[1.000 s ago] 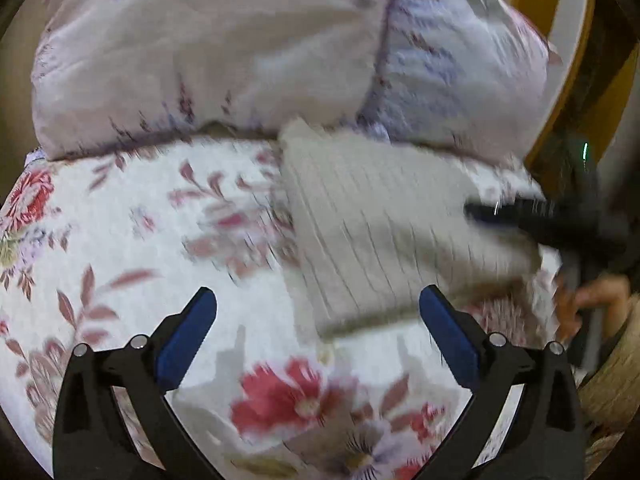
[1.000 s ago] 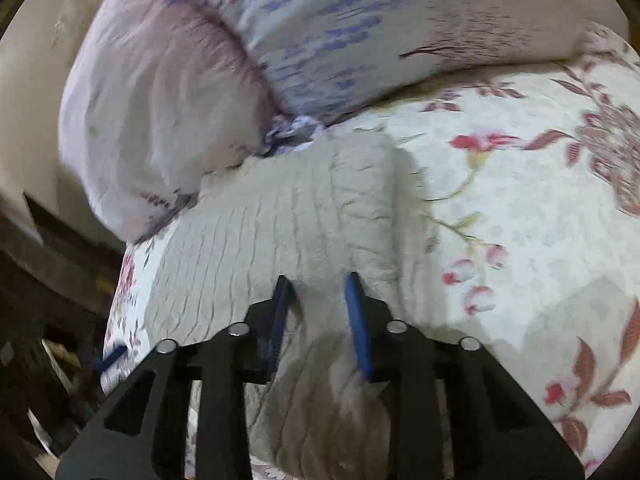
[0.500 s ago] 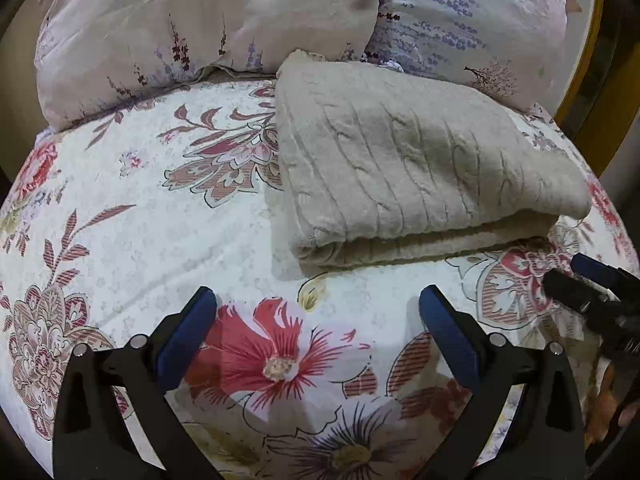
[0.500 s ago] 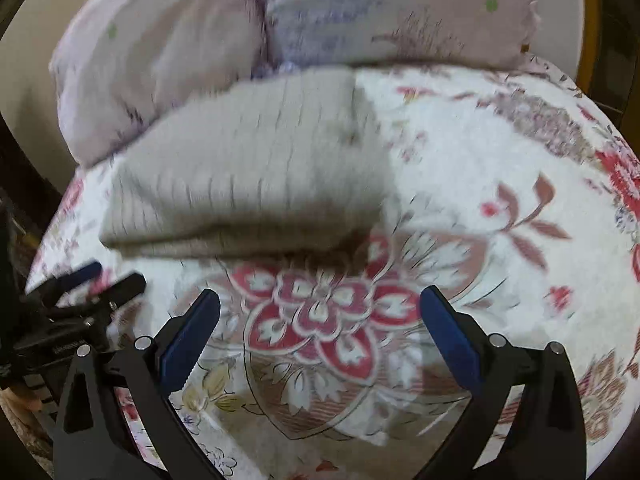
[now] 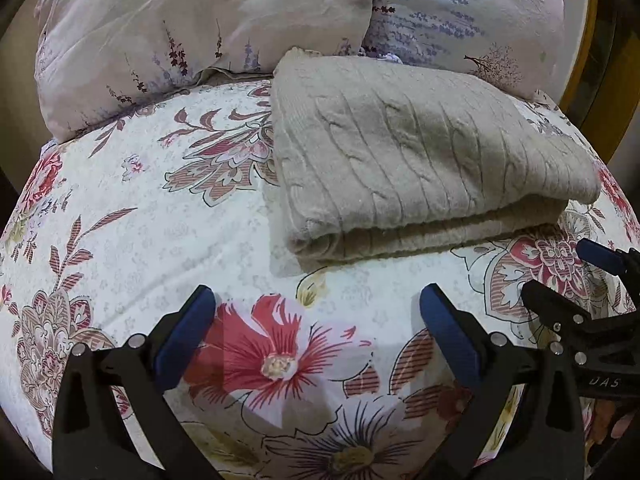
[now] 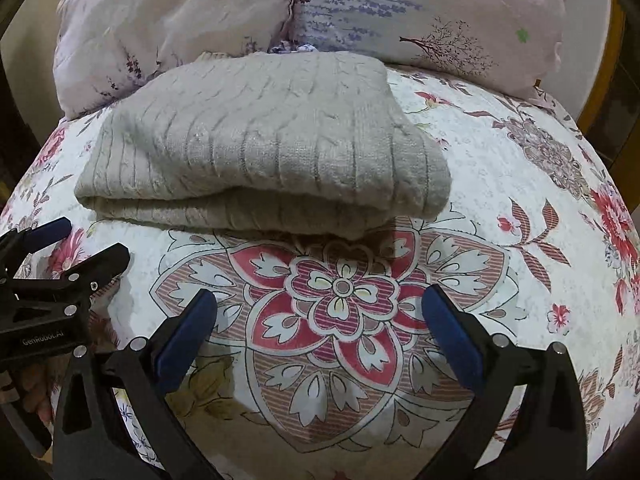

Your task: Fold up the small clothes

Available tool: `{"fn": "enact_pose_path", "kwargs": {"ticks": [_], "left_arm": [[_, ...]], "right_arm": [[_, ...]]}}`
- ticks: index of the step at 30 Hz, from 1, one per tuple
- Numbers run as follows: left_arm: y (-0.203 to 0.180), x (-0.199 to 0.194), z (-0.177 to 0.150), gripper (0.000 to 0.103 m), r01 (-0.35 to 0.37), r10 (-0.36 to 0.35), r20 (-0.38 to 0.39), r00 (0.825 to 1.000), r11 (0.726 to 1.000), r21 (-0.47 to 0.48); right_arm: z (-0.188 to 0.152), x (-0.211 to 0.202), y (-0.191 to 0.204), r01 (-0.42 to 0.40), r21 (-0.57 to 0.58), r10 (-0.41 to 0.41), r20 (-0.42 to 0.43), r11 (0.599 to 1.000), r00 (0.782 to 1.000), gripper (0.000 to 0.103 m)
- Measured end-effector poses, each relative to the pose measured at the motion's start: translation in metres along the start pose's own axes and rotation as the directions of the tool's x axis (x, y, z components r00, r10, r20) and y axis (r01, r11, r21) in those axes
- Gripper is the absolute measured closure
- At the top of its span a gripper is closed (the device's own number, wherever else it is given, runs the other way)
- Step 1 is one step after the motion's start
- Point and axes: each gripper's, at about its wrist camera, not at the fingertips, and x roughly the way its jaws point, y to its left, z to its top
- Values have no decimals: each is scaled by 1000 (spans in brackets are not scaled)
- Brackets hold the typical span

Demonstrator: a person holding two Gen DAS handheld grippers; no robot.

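Nearest the cameras, the left gripper (image 5: 316,316) is hovering with its blue-padded jaws spread wide over a red flower on the floral bedsheet (image 5: 132,240), gripping nothing. Beside it, the right gripper (image 6: 320,316) is likewise hanging wide open above a striped medallion print, also empty; each tool is showing at the edge of the other's view. Just beyond both, apart from the pads, the beige cable-knit sweater (image 5: 420,160) is lying folded into a thick rectangle on the sheet, its layered open edge facing the grippers. Farther back, the sweater's far edge is reaching two pillows (image 6: 360,12) in pale lavender-print cases, which are resting side by side.
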Motion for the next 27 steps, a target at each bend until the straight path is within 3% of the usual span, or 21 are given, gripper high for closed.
{"fn": "enact_pose_path", "kwargs": {"ticks": [27], "left_arm": [[1,0,0,2,-1,1,1,1000,1000,-1]], "right_arm": [[-1,0,-1,2,3,-2,1,1000,1000,1]]}}
